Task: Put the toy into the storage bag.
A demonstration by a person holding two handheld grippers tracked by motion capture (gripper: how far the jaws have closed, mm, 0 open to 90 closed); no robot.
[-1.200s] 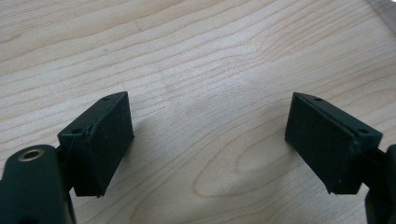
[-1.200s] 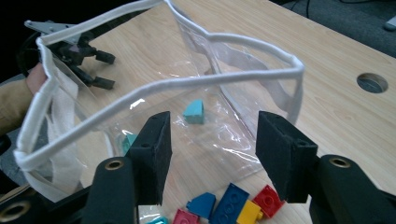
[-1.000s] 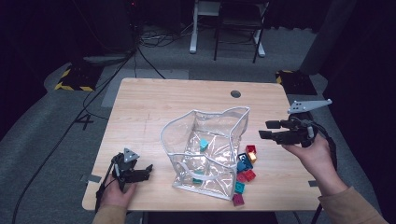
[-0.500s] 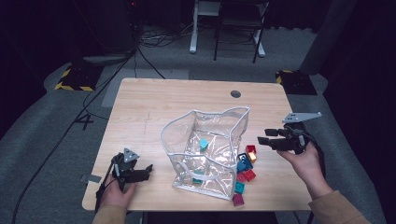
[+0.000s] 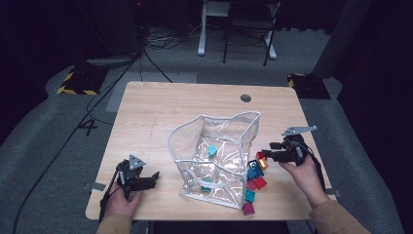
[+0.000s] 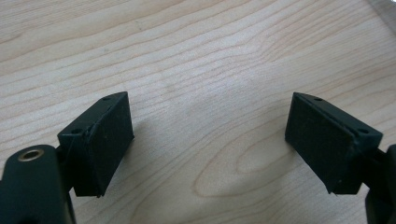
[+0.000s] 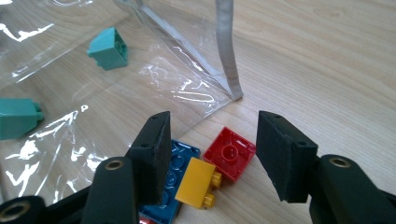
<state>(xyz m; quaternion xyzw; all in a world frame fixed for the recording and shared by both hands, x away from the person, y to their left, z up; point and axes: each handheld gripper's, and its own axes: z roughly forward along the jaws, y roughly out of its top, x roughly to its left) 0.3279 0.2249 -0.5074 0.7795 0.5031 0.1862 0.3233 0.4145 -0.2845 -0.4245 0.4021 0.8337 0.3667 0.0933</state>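
Clear plastic forms the open pouch [image 5: 214,156] at the middle of the pale wooden desk [image 5: 160,112], its white-edged rim standing up and its near side slumped toward the near edge. Two teal bricks [image 5: 212,151] are seen inside it; through the wall in the right gripper view they are noted as a teal brick [image 7: 108,48] farther in and a second one [image 7: 17,117] at the left margin.

A cluster of loose bricks [image 5: 255,181] is noted on the desk against the pouch's right side, running toward the near edge. In the right gripper view a red brick [image 7: 229,152], a yellow brick [image 7: 200,182] and a blue plate [image 7: 170,179] are seen lying together, the yellow one resting partly over the blue one and touching the red one, all just outside the pouch's corner seam.

The right gripper [image 5: 272,155] is held just right of the pouch, above the far end of the cluster. Its jaws are partly apart and empty, the red and yellow bricks lying beyond the gap; no pad is seen touching them.

The left gripper [image 5: 146,181] is held low over bare wood at the near left of the desk, well apart from the pouch. Its jaws are spread wide, with nothing between them.
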